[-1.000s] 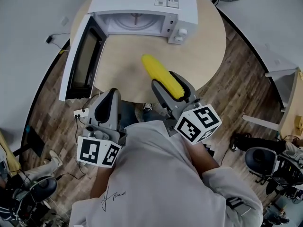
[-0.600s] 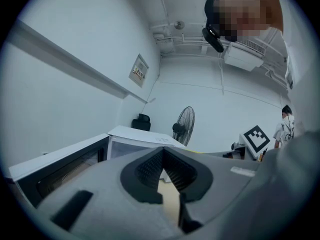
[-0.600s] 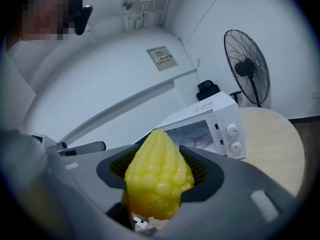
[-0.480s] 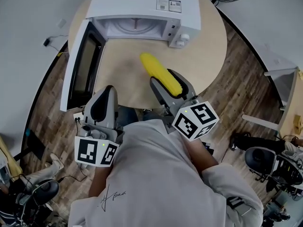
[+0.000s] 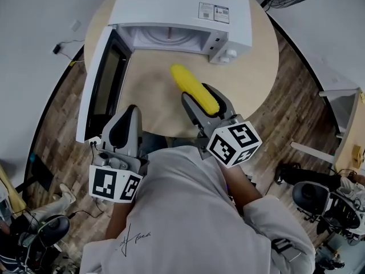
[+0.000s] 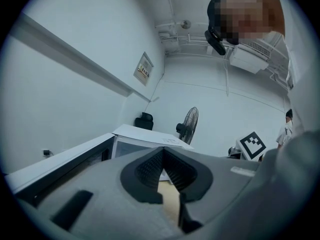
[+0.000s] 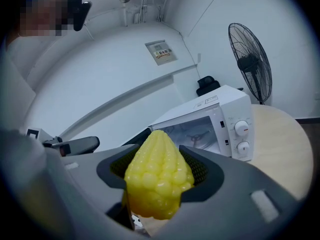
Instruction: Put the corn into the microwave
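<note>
No fiddling needed with the door (image 5: 101,81), wide open on the left. Got the left gripper (image 5: 128,116) parked low by the near bench (image 5: 259,61) edge, fingers pressed together on nothing. Pinching the corn (image 5: 193,87) by its butt end in the fingers of the right gripper (image 5: 206,104), over the bench, short of the microwave (image 5: 188,4). Best bet: aim tip-first at the opening, stay level, clear the frame, set down before spreading.

No legible text (microwave label (image 5: 214,11) tiny)
</note>
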Demonstrator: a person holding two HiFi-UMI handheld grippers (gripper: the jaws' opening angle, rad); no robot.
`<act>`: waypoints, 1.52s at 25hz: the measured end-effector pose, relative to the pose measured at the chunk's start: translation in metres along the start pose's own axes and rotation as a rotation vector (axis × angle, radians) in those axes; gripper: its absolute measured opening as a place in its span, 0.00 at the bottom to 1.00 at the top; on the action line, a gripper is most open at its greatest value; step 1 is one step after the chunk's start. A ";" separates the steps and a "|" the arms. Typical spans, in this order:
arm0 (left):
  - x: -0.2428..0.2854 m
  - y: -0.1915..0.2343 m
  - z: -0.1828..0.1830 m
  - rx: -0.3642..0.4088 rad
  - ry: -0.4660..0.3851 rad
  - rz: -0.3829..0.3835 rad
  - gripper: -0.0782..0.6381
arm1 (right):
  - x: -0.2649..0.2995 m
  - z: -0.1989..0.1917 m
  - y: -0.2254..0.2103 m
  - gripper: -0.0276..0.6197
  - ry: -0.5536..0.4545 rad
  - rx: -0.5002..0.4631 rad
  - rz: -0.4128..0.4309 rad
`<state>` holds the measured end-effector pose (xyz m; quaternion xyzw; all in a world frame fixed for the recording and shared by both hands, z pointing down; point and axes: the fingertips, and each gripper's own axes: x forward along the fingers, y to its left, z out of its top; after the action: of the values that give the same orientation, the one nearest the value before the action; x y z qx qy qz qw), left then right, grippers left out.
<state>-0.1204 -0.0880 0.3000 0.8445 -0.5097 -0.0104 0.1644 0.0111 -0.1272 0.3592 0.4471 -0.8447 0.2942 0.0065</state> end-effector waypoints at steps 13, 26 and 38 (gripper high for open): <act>0.014 0.018 -0.014 -0.037 0.065 -0.007 0.09 | 0.044 -0.009 -0.019 0.45 0.046 0.009 -0.017; 0.020 0.032 -0.020 -0.054 0.117 0.003 0.09 | 0.086 -0.021 -0.044 0.45 0.070 -0.034 -0.050; 0.010 0.050 -0.026 -0.091 0.135 0.025 0.09 | 0.126 -0.026 -0.064 0.45 0.101 -0.101 -0.087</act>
<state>-0.1533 -0.1111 0.3405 0.8284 -0.5070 0.0252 0.2368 -0.0229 -0.2362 0.4465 0.4670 -0.8368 0.2730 0.0844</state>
